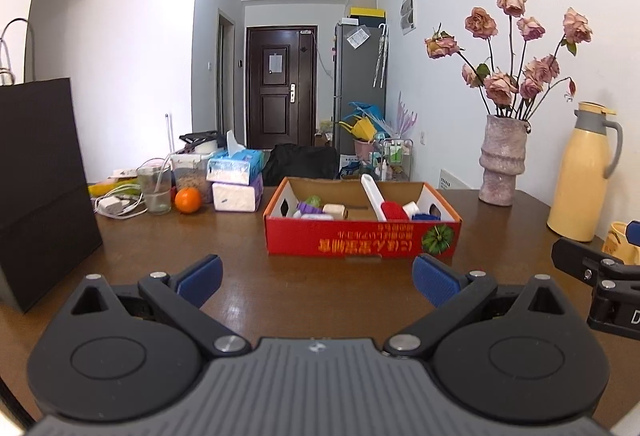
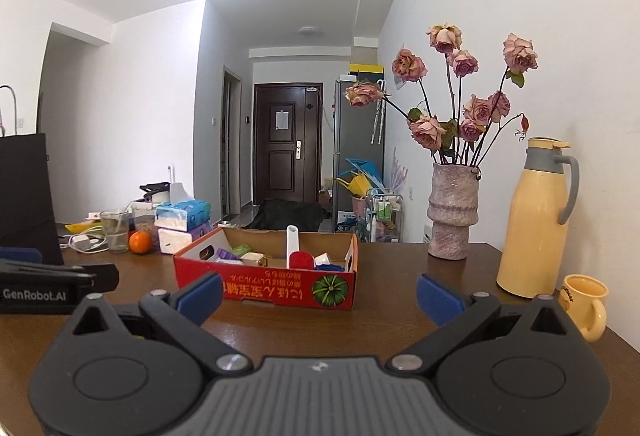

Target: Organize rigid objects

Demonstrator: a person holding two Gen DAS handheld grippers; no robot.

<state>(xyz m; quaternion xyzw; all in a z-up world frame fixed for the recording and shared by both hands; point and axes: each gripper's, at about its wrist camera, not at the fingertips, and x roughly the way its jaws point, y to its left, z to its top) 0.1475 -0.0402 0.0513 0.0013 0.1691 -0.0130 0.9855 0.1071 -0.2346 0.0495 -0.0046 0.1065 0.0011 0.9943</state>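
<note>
The left hand-held gripper (image 1: 318,278) and the right hand-held gripper (image 2: 320,294) are both wide open and hold nothing. Between them and the red cardboard box (image 1: 362,238) the desk (image 1: 240,236) is bare. Inside the box lie small objects, perhaps toys.

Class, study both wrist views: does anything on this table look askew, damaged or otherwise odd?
Two things stand out. The red cardboard box has its printed text and pumpkin picture upside down, and a white handle sticks up above its rim. The roses in the vase look dried and drooping. Nothing appears spilled.
</note>
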